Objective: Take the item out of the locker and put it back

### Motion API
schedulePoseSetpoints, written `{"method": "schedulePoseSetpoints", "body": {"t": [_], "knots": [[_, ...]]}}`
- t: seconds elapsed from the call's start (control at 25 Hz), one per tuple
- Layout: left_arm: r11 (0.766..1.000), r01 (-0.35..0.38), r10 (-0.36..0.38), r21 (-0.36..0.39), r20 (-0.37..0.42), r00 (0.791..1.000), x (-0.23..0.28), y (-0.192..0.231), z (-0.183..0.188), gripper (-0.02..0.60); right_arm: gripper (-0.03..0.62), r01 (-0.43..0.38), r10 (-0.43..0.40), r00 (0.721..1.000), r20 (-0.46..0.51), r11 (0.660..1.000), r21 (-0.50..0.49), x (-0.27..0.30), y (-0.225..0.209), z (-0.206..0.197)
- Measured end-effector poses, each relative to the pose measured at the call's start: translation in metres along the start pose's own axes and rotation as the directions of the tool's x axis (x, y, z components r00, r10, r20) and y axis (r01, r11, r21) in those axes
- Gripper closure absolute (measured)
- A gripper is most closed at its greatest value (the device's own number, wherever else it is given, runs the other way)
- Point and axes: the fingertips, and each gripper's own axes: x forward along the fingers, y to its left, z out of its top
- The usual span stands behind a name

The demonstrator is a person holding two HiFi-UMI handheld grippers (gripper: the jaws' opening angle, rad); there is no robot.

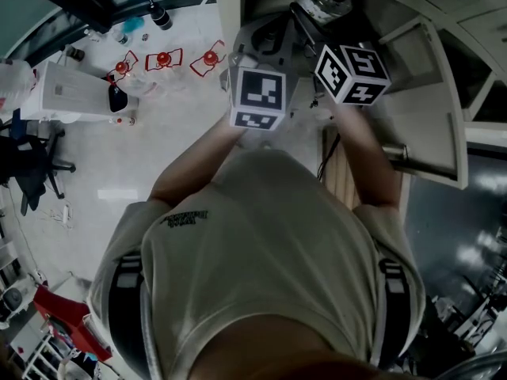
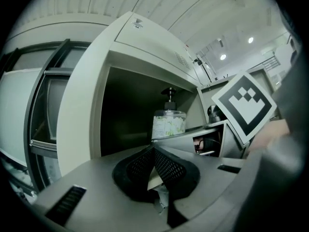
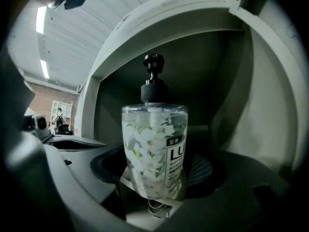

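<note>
While your right gripper (image 3: 154, 173) points level into the open pale-grey metal locker (image 3: 263, 91), its jaws stand wide and press from both sides on the clear plastic pump bottle (image 3: 154, 144), which is printed with white flowers and green leaves and topped by a black pump head. The bottle stands upright between the black mesh pads (image 3: 205, 170), in front of the dark compartment's back wall. You cannot tell from these views whether its base rests on the compartment floor. Your left gripper (image 2: 154, 151) is also level, just beside the right one, and its jaws are closed together with nothing between them, the two mesh pads meeting at a point. From the left gripper view you see the same bottle at the mouth of the compartment, above the grey body of the right gripper, whose black-and-white marker cube (image 2: 244, 105) fills the right side. In the head view both marker cubes sit close together ahead of your chest, the bottle's top shows just beyond them, and the grey locker door (image 1: 432, 101) hangs open to your right.
</note>
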Motion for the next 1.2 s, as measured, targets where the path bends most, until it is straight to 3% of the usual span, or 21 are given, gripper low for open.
{"method": "schedulePoseSetpoints", "body": {"t": [0.6, 1.2], "knots": [[0.999, -0.025, 0.023, -0.035, -0.056, 0.998, 0.015, 0.003, -0.024, 0.568, 0.237, 0.066, -0.068, 0.995, -0.068, 0.997, -0.032, 0.030, -0.015, -0.017], [0.999, -0.026, 0.024, -0.035, -0.058, 0.998, 0.015, 0.004, -0.026, 0.568, 0.227, 0.079, -0.080, 0.996, -0.045, 0.996, -0.035, 0.032, -0.016, -0.017]]}}
